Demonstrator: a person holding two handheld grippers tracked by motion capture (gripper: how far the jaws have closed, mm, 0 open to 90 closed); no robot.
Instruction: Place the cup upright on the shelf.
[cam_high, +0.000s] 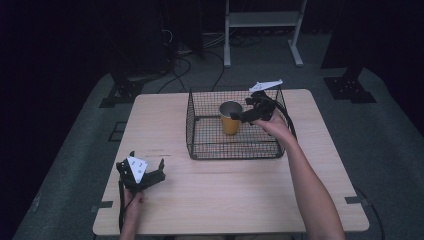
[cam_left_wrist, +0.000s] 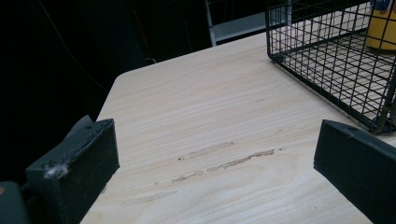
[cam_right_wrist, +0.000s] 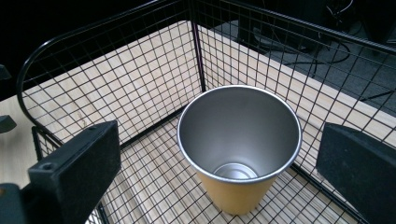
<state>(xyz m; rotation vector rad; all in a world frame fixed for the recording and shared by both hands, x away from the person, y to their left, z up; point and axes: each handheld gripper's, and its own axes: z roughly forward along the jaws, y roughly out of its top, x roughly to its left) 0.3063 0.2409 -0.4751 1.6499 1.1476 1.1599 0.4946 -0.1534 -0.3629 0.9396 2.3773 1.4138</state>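
A yellow cup (cam_high: 230, 117) with a bare metal inside stands upright in the black wire basket (cam_high: 200, 150) at the middle of the table. My right gripper (cam_high: 239, 116) hovers over the basket just right of the cup, open. In the right gripper view the cup (cam_right_wrist: 239, 144) sits between and below the two spread black jaws, touching neither. My left gripper (cam_high: 150, 172) rests near the table's front left, open and holding nothing. In the left gripper view the jaws frame bare table, with the basket (cam_left_wrist: 336, 60) and the cup (cam_left_wrist: 383, 28) at the upper right.
The wooden table (cam_high: 225, 200) has scuff marks (cam_left_wrist: 219, 161) in front of the left gripper. A white metal frame (cam_high: 262, 30) and cables lie on the dark floor beyond the table. Black stand bases sit at both far corners.
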